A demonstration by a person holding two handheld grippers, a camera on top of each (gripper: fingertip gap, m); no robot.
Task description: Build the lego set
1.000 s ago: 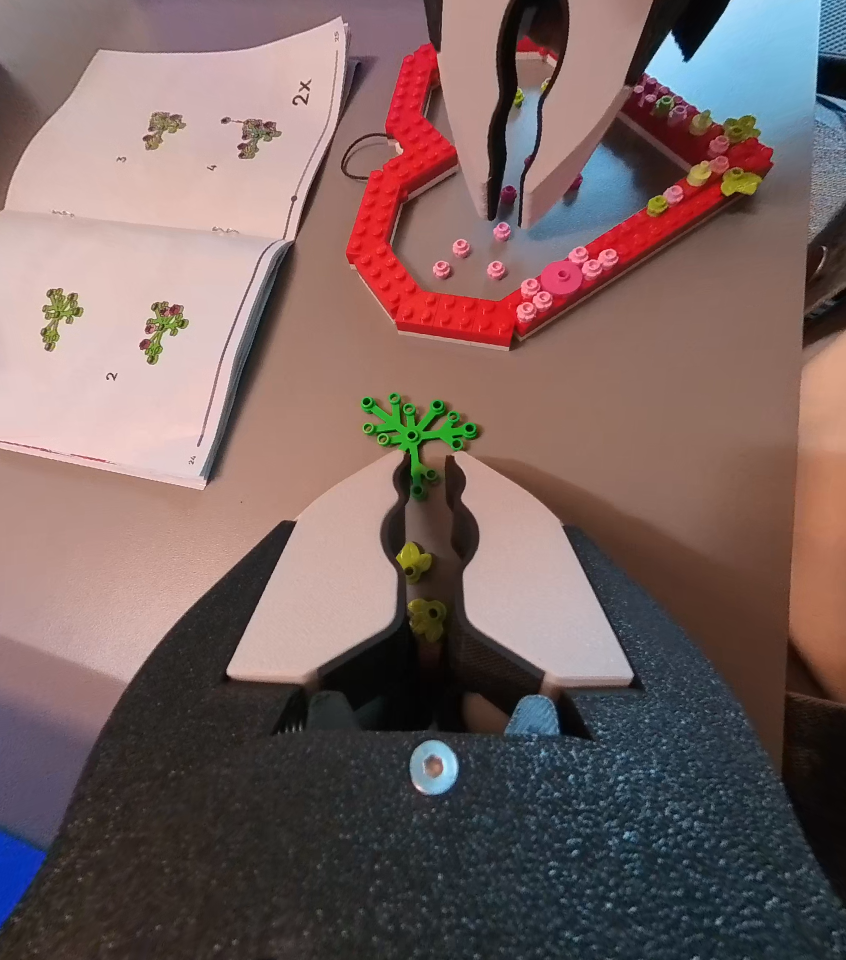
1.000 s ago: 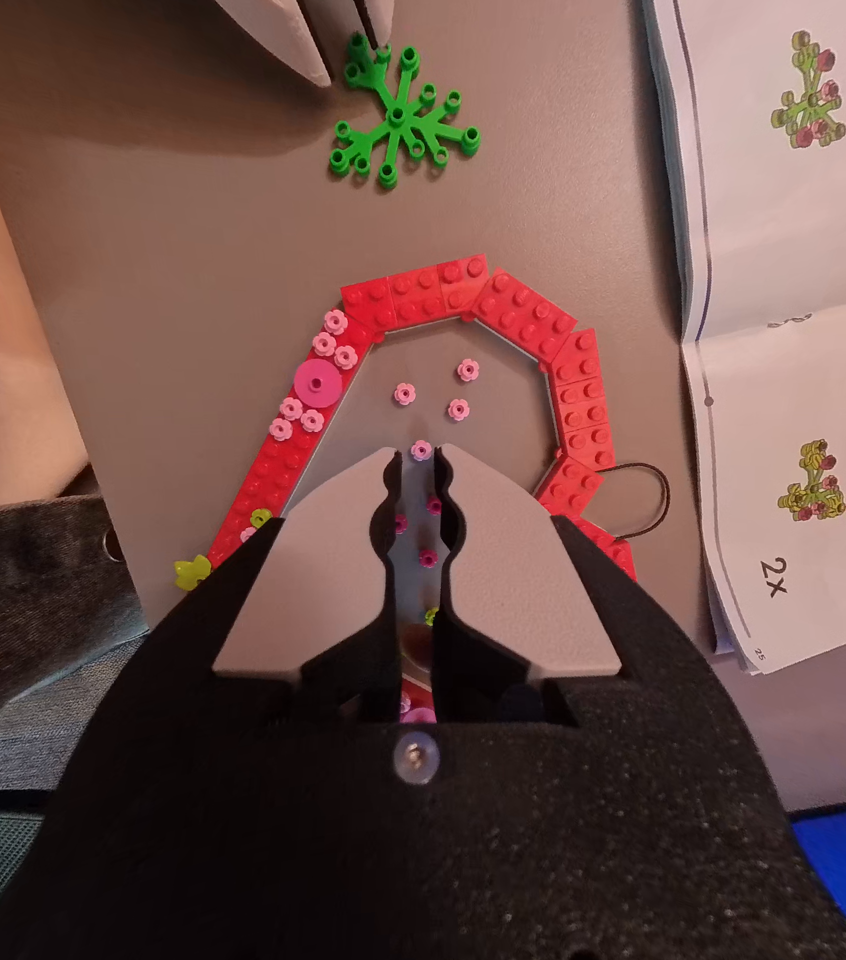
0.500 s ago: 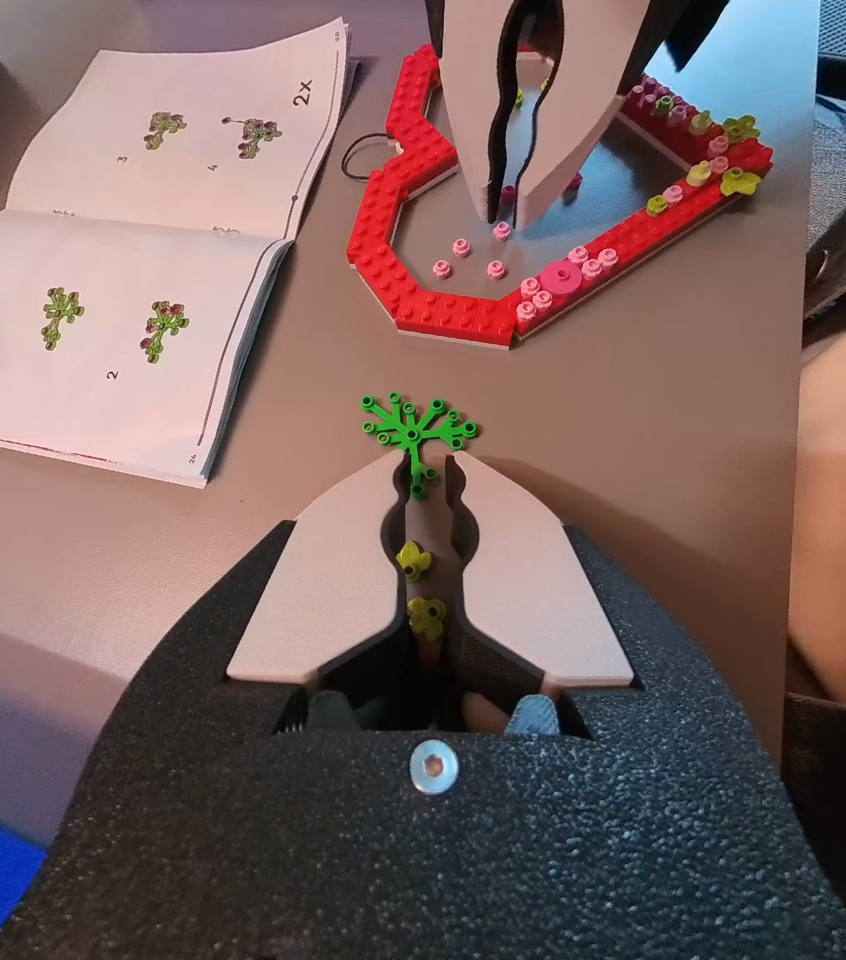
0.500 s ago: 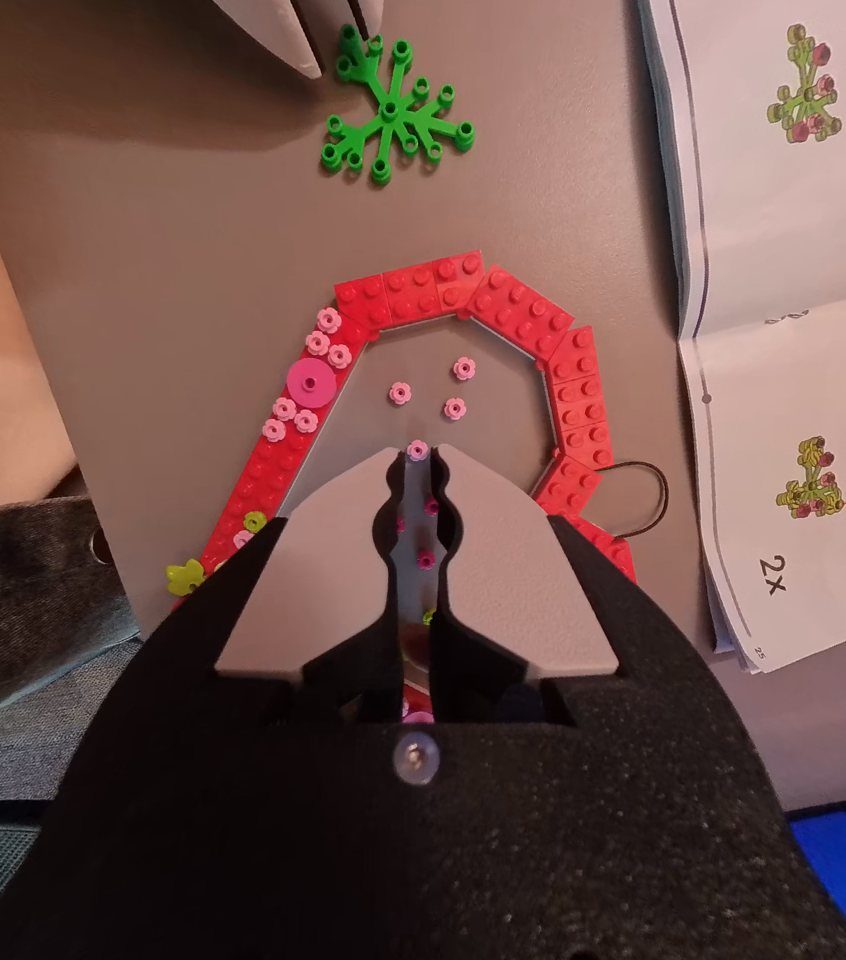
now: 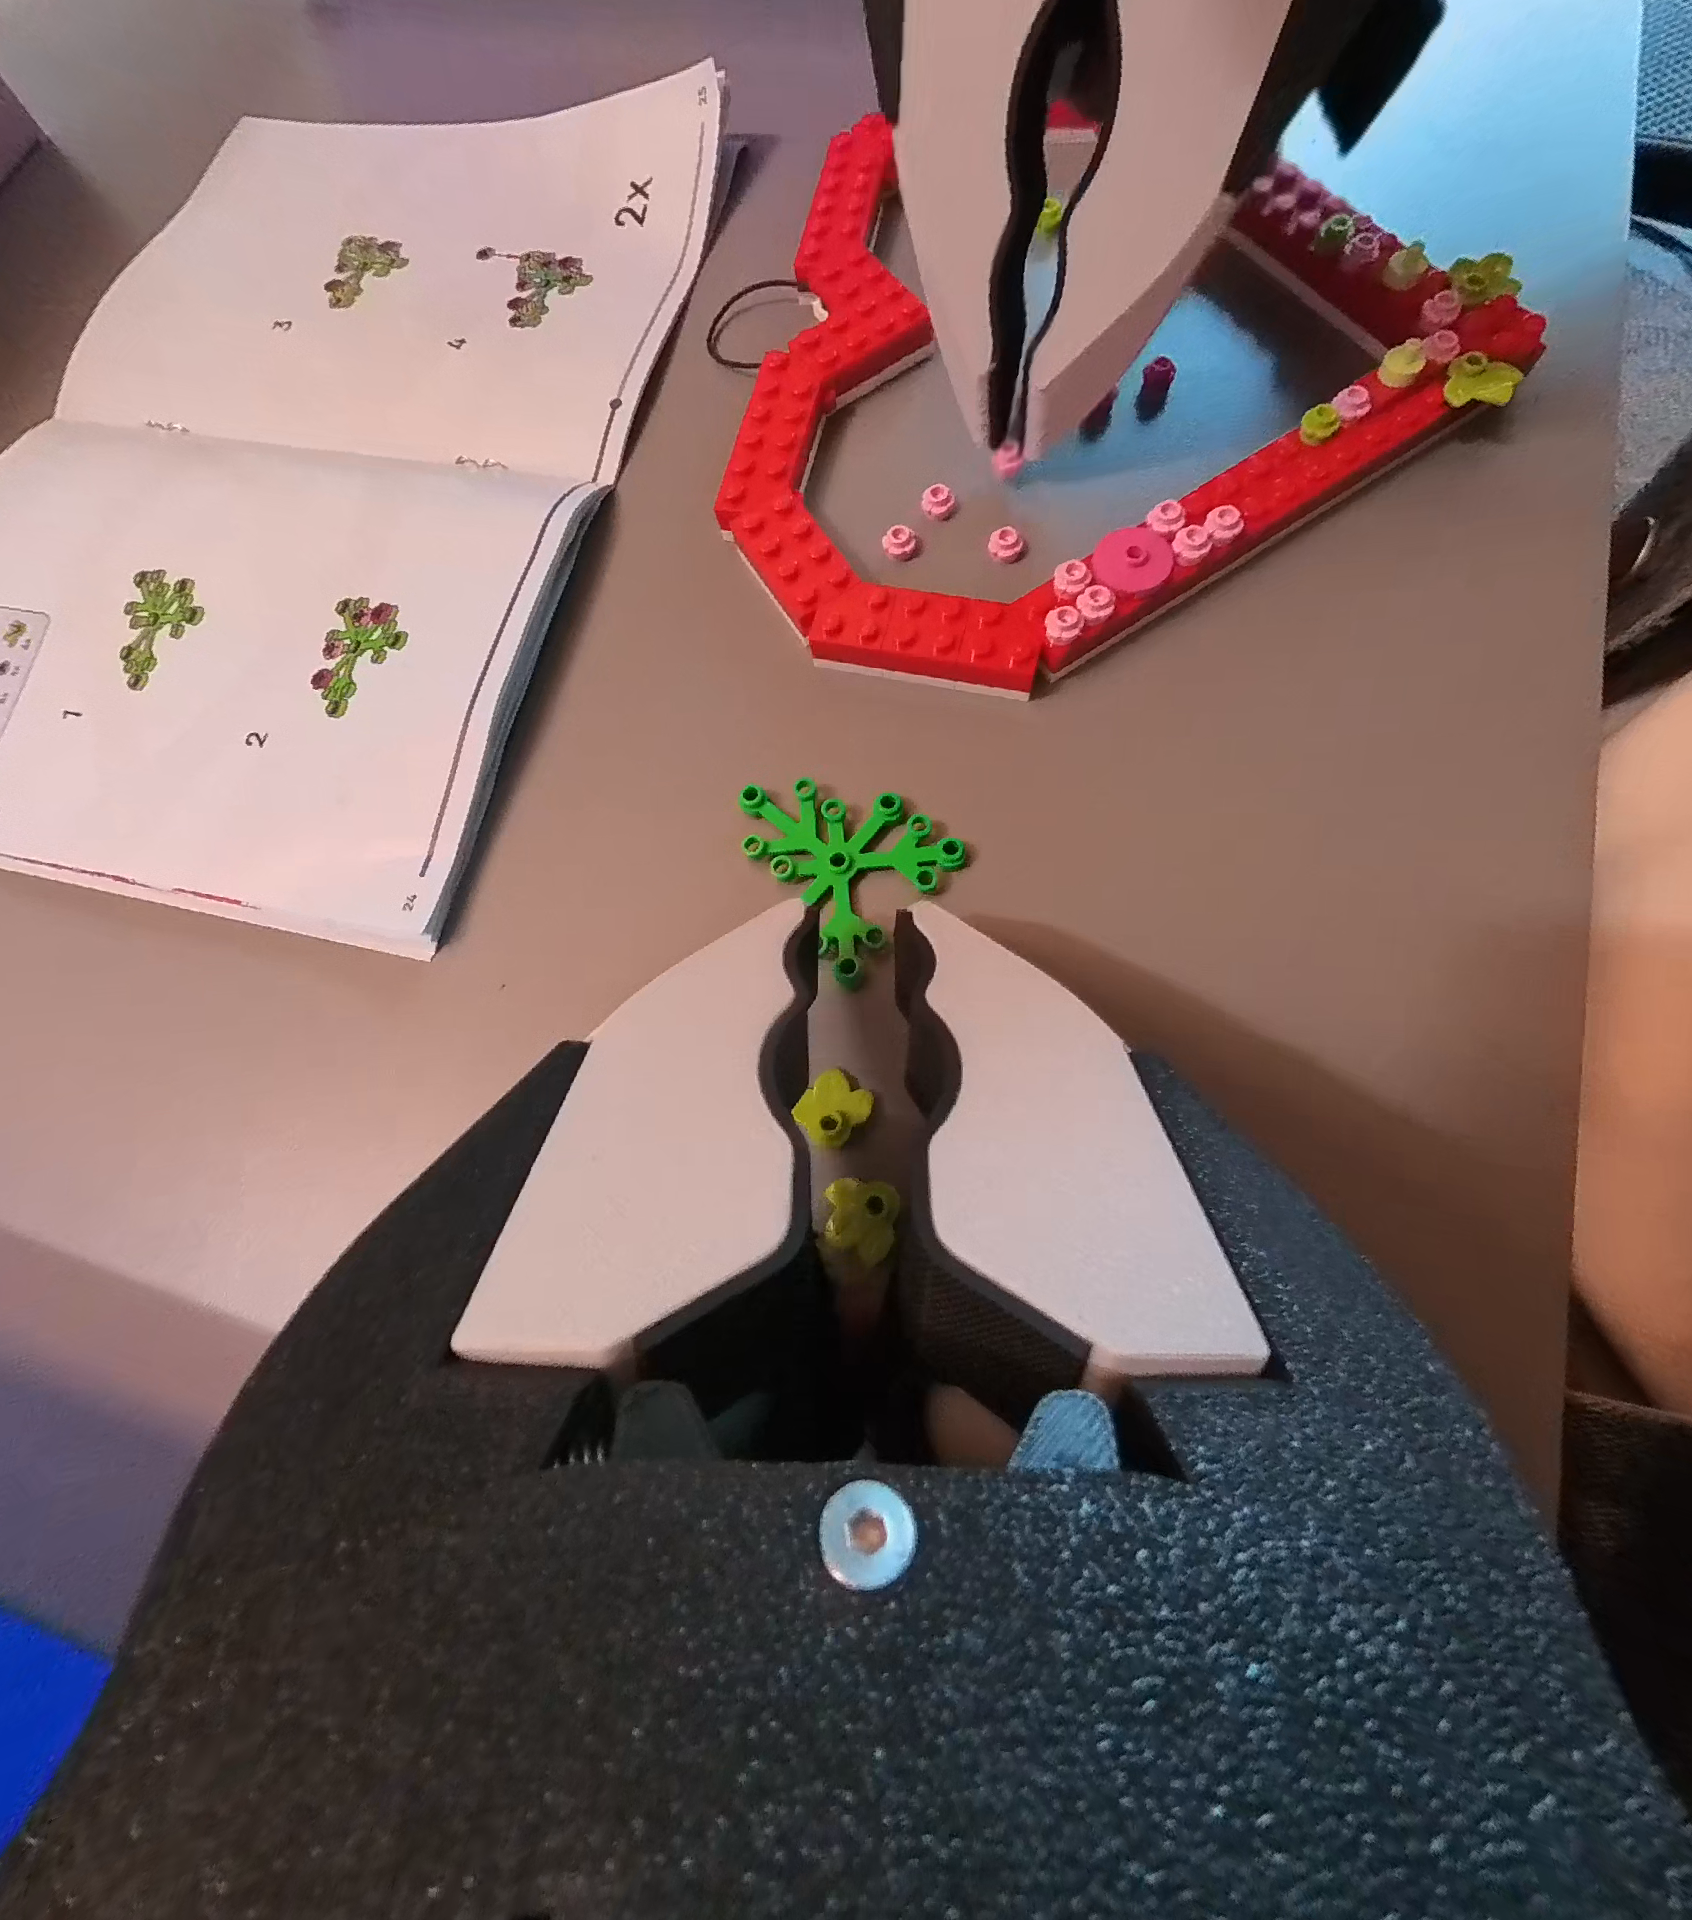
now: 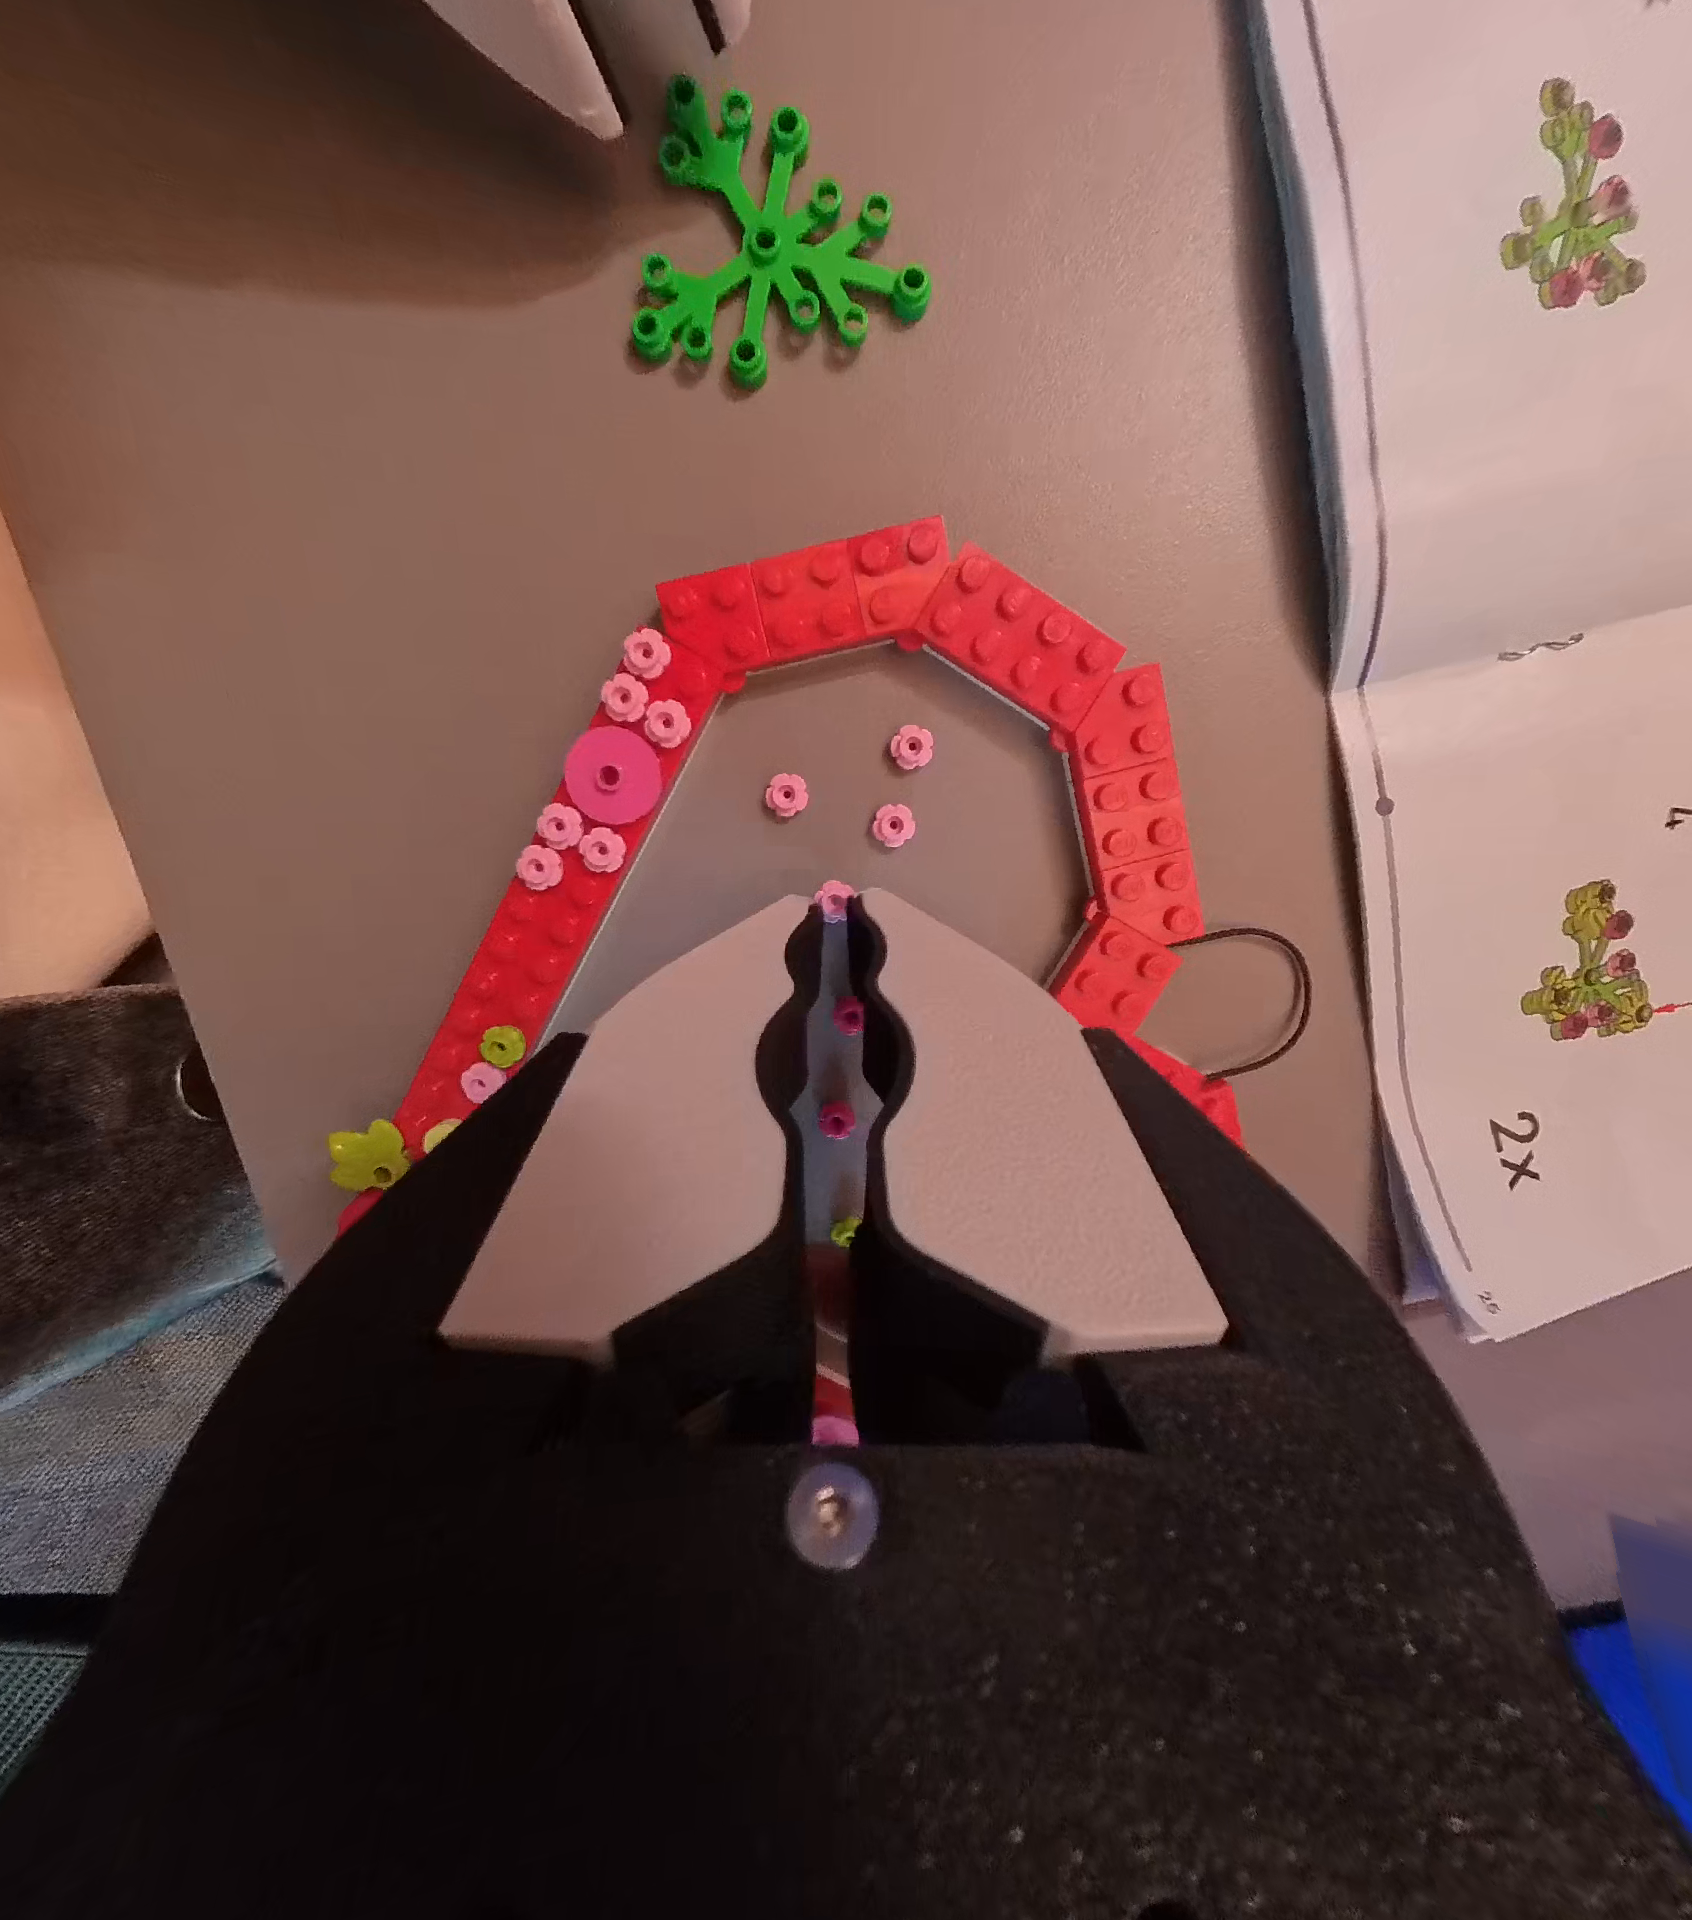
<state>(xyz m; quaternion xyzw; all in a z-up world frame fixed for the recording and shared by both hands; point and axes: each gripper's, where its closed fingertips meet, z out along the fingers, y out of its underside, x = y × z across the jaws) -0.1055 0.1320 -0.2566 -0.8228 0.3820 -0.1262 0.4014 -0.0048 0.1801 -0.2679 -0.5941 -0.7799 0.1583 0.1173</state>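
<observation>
1. While the right claw (image 6: 835,906) stood inside the red brick frame (image 6: 1018,623), its tips were pinched tight on a pale pink flower stud (image 6: 834,896); only the stud's top peeked past them.
2. Three more pink studs (image 6: 890,825) lay on the counter (image 6: 354,468) just beyond those tips, ringed by the frame.
3. The claw's black body hid the near part of the frame.
4. The left claw (image 5: 847,914) was parted narrowly around the stem of the green leaf piece (image 5: 842,862); whether its tips touched the stem could not be made out.
5. Two lime pieces (image 5: 831,1110) showed through the gap behind its tips.
6. The open instruction booklet (image 5: 302,499) lay to the left claw's left, its far edge cut off.
</observation>
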